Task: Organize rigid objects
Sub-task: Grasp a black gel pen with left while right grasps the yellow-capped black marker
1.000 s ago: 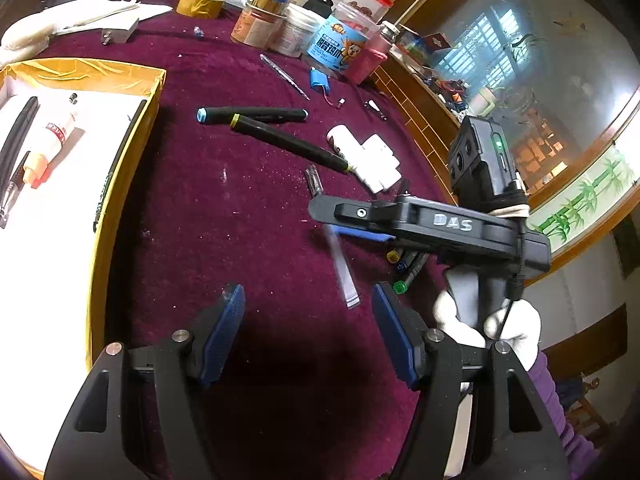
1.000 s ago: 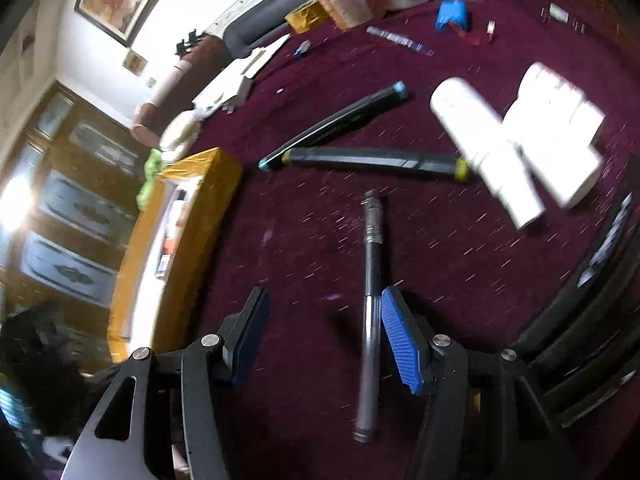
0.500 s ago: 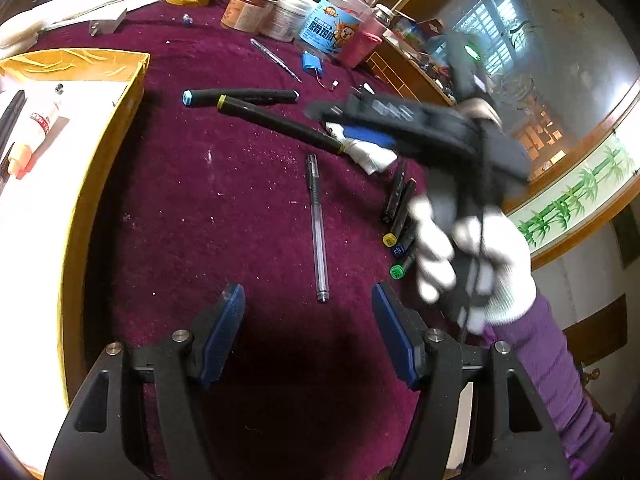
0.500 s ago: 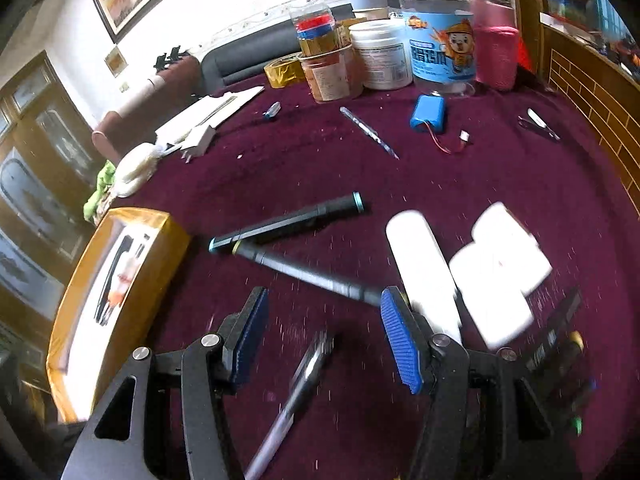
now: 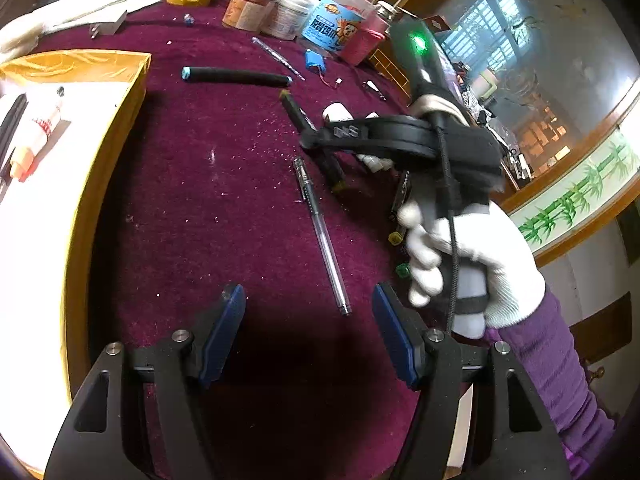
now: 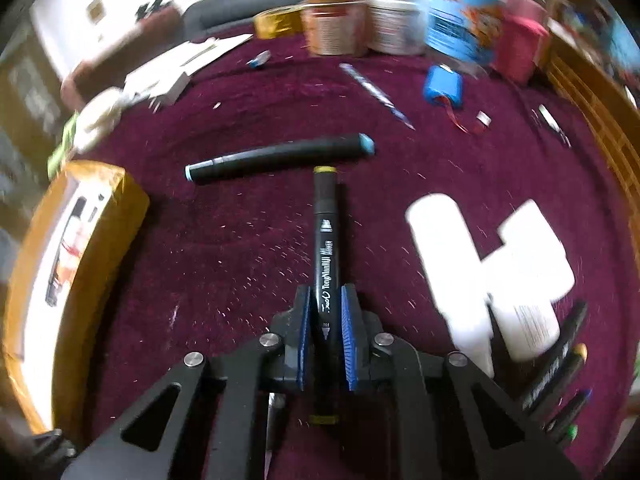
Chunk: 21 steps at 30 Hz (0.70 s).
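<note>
Right now the right gripper [image 6: 324, 332] is clamped on the yellow-capped black marker [image 6: 326, 248], its blue pads pressing the barrel on both sides near the rear end, so most of the marker sticks out ahead of the fingers. Just beyond that marker's far tip, the blue-capped black marker [image 6: 280, 158] lies crosswise on the maroon tablecloth [image 6: 240, 248]. To the right of the held marker are two white bottles [image 6: 492, 264], and further right, more markers [image 6: 560, 368] lie in a row. Well to the left of the held marker sits the gold-edged box [image 6: 80, 240].

The left gripper [image 5: 308, 320] hangs wide apart, holding nothing. A clear gel pen [image 5: 320, 232] lies on the cloth between the held marker and those open fingers. The gloved right hand [image 5: 464, 256] grips its tool's handle.
</note>
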Each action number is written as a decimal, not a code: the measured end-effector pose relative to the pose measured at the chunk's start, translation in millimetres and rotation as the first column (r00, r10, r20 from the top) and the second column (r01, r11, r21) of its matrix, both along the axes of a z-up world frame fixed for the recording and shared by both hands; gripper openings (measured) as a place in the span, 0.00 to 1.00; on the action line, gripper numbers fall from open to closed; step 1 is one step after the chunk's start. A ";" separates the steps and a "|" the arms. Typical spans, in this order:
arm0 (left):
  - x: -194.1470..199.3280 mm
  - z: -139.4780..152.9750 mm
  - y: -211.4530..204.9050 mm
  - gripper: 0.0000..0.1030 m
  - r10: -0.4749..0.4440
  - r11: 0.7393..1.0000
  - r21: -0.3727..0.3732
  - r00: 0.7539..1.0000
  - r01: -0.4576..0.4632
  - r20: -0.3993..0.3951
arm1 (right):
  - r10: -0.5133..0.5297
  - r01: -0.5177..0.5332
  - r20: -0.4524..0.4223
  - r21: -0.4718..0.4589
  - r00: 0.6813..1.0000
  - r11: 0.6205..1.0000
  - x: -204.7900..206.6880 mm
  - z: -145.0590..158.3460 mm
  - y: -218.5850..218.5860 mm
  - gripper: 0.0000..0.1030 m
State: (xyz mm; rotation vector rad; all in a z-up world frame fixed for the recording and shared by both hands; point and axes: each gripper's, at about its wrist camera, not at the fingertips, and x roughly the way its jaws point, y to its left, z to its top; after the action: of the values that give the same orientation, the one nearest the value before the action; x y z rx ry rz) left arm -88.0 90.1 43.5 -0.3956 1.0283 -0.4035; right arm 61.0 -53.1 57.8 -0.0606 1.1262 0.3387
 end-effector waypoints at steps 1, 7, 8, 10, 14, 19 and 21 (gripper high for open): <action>-0.2 1.1 -1.6 0.63 -0.005 1.000 0.008 1.000 0.005 0.006 | -0.029 0.029 -0.003 0.007 1.000 1.000 -2.4 0.9 -10.2 0.12; 11.5 0.6 -26.1 0.63 -0.056 0.993 0.108 0.998 0.053 0.021 | -0.096 0.108 -0.097 0.132 0.991 0.985 -25.9 -0.6 -59.1 0.12; 14.7 -0.2 -31.7 0.63 -0.063 0.990 0.128 0.998 0.060 0.025 | -0.091 0.107 -0.110 0.154 0.990 0.982 -31.8 -1.7 -62.3 0.12; 29.5 -4.0 -50.6 0.62 -0.091 0.980 0.182 0.995 0.082 0.041 | -0.088 0.107 -0.114 0.177 0.990 0.978 -44.9 -2.3 -66.1 0.12; 54.1 -20.3 -72.3 0.07 -0.098 0.937 0.343 0.991 0.062 0.089 | -0.098 0.116 -0.099 0.192 0.990 0.975 -64.1 -4.2 -71.0 0.12; 39.4 -21.3 -47.8 0.06 -0.087 0.932 0.360 0.991 0.046 0.099 | -0.082 0.089 -0.052 0.158 0.995 0.983 -80.8 -3.2 -70.9 0.13; 32.5 -20.8 -33.7 0.06 -0.056 0.935 0.353 0.995 0.022 0.087 | -0.078 0.082 -0.034 0.141 0.996 0.987 -82.2 -2.4 -66.9 0.13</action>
State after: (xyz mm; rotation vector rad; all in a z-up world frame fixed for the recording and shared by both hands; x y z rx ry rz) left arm -55.5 56.4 22.7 -0.0333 0.9925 -0.2625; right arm -21.1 -120.0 55.4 0.1160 1.1260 0.3481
